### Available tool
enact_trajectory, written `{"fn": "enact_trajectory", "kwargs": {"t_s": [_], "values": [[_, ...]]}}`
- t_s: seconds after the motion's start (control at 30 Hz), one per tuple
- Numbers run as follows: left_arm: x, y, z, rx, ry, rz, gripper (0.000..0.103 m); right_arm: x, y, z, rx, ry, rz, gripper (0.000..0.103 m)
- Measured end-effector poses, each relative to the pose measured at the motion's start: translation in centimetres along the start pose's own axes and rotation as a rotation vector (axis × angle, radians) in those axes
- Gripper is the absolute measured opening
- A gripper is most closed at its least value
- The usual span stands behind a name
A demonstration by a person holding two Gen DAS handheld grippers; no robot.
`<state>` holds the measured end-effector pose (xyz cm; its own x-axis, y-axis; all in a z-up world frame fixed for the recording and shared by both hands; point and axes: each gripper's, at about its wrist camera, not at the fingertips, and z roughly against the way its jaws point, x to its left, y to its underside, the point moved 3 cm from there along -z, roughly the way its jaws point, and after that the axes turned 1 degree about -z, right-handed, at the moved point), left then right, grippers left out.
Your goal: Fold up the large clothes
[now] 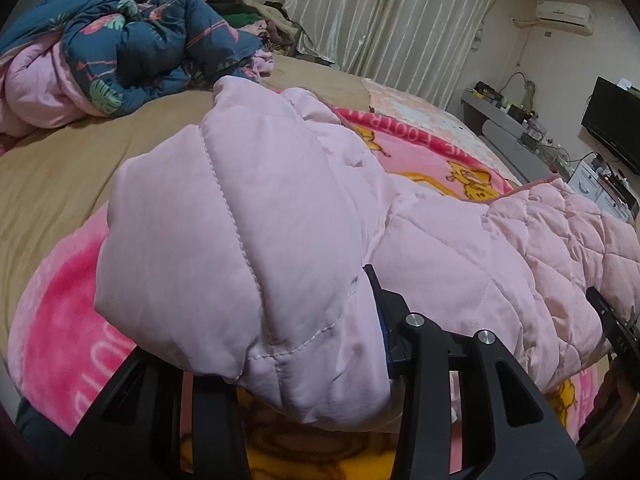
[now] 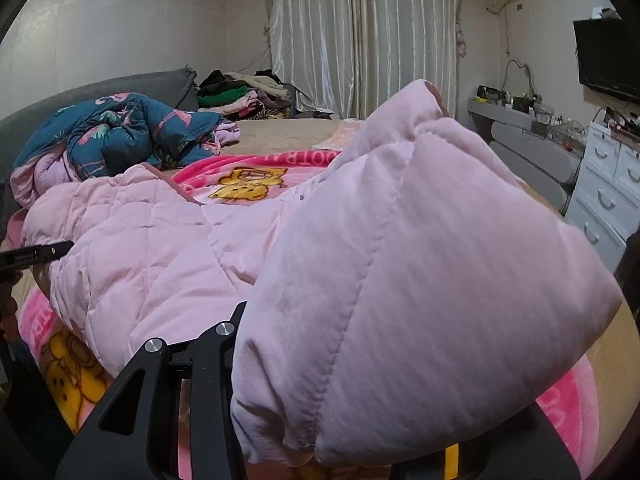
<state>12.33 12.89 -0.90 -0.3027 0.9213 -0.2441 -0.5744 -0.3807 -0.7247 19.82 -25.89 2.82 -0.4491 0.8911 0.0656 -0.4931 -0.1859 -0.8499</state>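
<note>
While gripped, one pink jacket (image 1: 248,216), two claws.

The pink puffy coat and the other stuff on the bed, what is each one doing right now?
Pink coat: spread on the bed, both ends lifted and bunched.
Left gripper: shut on the coat, fingers partly hidden by fabric.
Right gripper: shut on the coat's other end.
Pink cartoon blanket: lying flat under the coat.
Blue flamingo quilt: crumpled in a heap.
Curtains: drawn closed.
Television: screen dark.
</note>
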Motion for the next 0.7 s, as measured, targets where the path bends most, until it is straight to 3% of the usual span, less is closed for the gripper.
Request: {"fn": "enact_trajectory", "kwargs": {"t_s": [0.23,0.43,0.7], "values": [[0.7,0.8,-0.6,0.019,-0.007,0.007,0.033,-1.2,1.1,-1.2,0.059,0.007,-0.096,0.039],[0.9,1.2,-1.0,0.035,-0.010,0.025,0.036,-3.0,2.0,-3.0,0.123,-0.017,-0.264,0.046],[0.7,1.6,-1.2,0.049,-0.026,0.020,0.040,-4.5,4.1,-4.3,0.222,-0.045,-0.450,0.073]]}}
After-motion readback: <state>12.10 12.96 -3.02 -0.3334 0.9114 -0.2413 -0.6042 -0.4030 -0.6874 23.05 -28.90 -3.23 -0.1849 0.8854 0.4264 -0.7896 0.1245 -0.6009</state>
